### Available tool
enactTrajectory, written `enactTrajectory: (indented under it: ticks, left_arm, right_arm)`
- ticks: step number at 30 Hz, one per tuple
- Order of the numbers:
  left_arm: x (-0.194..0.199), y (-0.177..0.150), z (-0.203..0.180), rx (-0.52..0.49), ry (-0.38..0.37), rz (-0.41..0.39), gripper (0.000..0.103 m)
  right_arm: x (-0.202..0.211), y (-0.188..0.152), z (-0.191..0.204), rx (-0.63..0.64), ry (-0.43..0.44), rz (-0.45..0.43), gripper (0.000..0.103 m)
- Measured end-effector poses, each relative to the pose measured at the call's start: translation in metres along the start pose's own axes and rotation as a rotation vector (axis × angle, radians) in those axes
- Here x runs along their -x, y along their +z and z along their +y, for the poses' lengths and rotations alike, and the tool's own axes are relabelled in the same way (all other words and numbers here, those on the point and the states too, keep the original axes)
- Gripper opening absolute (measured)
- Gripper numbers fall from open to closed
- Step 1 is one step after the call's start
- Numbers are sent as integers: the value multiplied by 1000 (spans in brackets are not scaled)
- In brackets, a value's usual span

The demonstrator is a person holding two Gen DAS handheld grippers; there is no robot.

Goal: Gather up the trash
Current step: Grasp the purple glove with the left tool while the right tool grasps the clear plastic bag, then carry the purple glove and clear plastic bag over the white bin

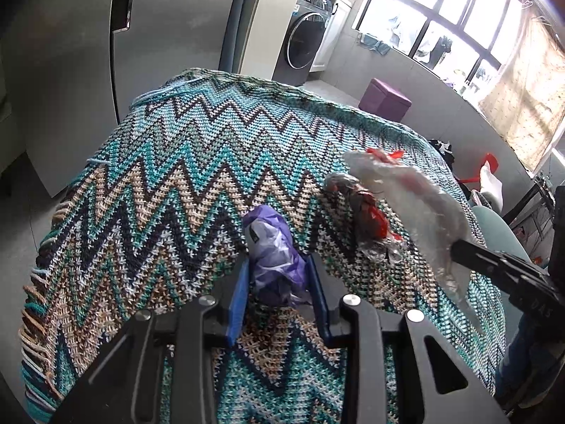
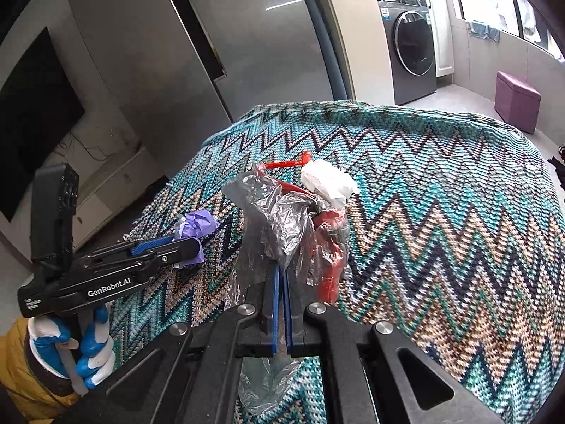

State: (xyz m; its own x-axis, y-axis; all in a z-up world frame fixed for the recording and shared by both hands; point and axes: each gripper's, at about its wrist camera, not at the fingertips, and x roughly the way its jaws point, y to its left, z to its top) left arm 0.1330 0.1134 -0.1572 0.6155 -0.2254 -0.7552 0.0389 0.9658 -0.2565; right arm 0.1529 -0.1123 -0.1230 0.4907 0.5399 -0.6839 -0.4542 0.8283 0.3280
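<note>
Left claw (image 1: 277, 279) is pinching a crumpled purple plastic bag (image 1: 273, 247) against the zigzag knit blanket (image 1: 159, 183) on the tabletop. Right claw (image 2: 281, 275) is squeezing shut on a clear-and-red plastic bag (image 2: 296, 226), with a white wad (image 2: 328, 180) sitting just behind it.

items counted on the zigzag knitted cloth (image 1: 141, 183) — one cloth, covering the whole surface.

trash: three pieces visible. one crumpled purple wrapper (image 1: 275, 258), one clear plastic bag (image 2: 282, 219) with red parts showing through it, one white crumpled wad (image 2: 328, 183) at its far end — whether the wad is separate from the bag cannot be told.

grippers: two, left gripper (image 1: 279, 282) and right gripper (image 2: 282, 282), each with two blue-padded fingers.

gloved hands in view: one (image 2: 84, 346).

background: one washing machine (image 2: 413, 46), one purple stool (image 2: 515, 102), one dark screen (image 2: 31, 113).
</note>
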Motion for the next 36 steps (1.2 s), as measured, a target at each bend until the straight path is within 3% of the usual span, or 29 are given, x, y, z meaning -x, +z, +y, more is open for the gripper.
enactTrajectory:
  ticks: [16,26,31,36]
  left_arm:
    - [46,-13,-38,-65,-18,-50,31]
    - [44,-7,-59,-102,-7,-34,31]
    - [40,3,-97,-167,-51,-24,31]
    - [28,12,-163,-274,-143,4,31]
  right_arm:
    - [117,-32,-54,-147,-73,-201,3]
    - [164,-55,-91,-204,-117,-265,3]
    - [184,-68,-118,-246,-156,-299,3]
    - [213,-83,-158,-311,-221,-328,3]
